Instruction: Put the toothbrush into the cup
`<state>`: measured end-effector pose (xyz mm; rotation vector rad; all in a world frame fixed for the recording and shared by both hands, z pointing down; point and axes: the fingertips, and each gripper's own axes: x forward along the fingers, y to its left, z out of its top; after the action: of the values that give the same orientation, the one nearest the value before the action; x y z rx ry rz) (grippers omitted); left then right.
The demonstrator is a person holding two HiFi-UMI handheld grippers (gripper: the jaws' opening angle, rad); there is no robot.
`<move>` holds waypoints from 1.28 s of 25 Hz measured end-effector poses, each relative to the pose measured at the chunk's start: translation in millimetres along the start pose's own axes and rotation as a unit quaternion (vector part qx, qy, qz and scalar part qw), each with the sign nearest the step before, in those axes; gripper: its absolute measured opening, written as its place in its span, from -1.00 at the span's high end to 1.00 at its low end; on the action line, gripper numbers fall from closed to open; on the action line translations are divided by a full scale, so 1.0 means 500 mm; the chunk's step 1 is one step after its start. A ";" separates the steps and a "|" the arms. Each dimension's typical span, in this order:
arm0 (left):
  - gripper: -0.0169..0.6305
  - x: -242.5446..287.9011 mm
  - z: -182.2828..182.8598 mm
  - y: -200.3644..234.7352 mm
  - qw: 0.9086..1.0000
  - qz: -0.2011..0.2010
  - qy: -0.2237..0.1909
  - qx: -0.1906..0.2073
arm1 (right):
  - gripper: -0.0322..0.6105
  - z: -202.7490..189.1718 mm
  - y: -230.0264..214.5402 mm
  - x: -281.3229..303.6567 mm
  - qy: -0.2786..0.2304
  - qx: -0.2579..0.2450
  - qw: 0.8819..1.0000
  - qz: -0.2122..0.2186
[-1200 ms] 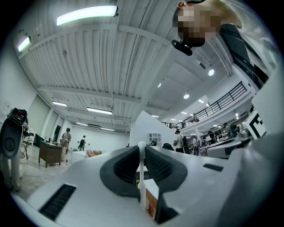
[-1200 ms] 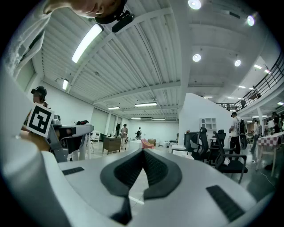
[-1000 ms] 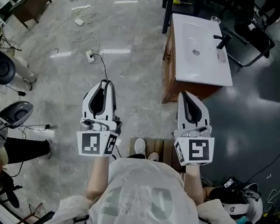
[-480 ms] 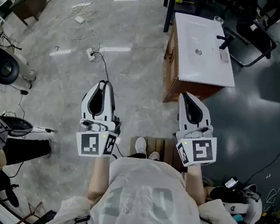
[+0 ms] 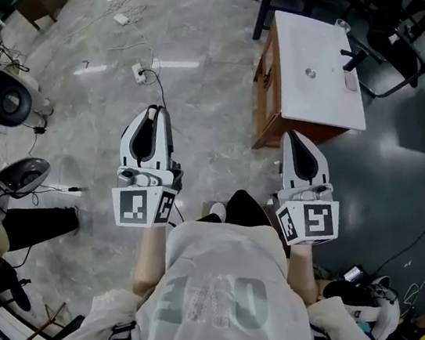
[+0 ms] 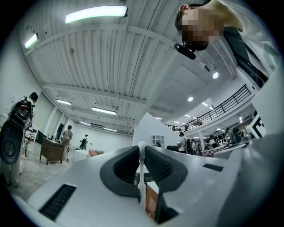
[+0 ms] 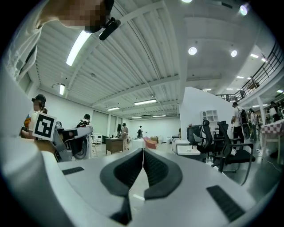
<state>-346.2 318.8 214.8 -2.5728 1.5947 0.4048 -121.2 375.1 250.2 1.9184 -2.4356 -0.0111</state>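
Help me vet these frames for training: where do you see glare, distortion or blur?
Head view: lamp glare streaks the glossy floor, detail sharp. Left gripper view: fisheye bends the ceiling, corners black, the lamp blown out. Right gripper view: same fisheye, spotlights flaring.

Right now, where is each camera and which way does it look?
Head view: worn on the head, looking steeply down at the sink cabinet; shows shirt, left gripper, right gripper.
Left gripper view: on that gripper, along jaws shut on the toothbrush, toward the ceiling; person above.
Right gripper view: on that gripper, along shut empty jaws across the hall; person above.
Shared: head and right gripper views show the left gripper.
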 end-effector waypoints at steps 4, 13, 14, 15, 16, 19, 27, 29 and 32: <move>0.77 0.030 -0.018 0.035 1.000 -0.001 -0.009 0.007 | 0.80 -0.026 -0.011 0.041 -0.001 0.016 1.000 -0.002; 0.77 0.166 -0.174 0.092 0.999 0.009 -0.029 0.020 | 0.80 -0.150 -0.095 0.229 -0.021 0.005 0.999 0.034; 0.77 0.193 -0.199 0.099 0.999 0.009 -0.032 0.024 | 0.80 -0.167 -0.113 0.258 -0.027 0.013 0.999 0.036; 0.76 0.225 -0.223 0.109 0.999 0.008 -0.037 0.028 | 0.80 -0.182 -0.132 0.293 -0.033 0.022 0.998 0.038; 0.77 0.261 -0.246 0.120 0.999 0.005 -0.040 0.030 | 0.80 -0.196 -0.150 0.328 -0.036 0.033 0.998 0.041; 0.77 0.374 -0.296 0.160 0.999 -0.004 -0.040 0.026 | 0.80 -0.217 -0.193 0.426 -0.038 0.046 0.997 0.049; 0.77 0.670 -0.341 0.264 0.999 0.008 -0.050 0.019 | 0.80 -0.211 -0.339 0.665 -0.030 0.039 0.998 0.024; 0.77 0.722 -0.362 0.273 0.999 0.007 -0.044 0.023 | 0.80 -0.221 -0.369 0.715 -0.015 0.026 0.999 0.018; 0.77 0.780 -0.390 0.275 0.999 0.007 -0.031 0.025 | 0.80 -0.230 -0.395 0.776 0.001 0.018 1.000 0.025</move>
<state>-269.9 -122.6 306.3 -2.4893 1.5814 0.4372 -15.9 -46.0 369.5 1.8699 -2.4985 0.0376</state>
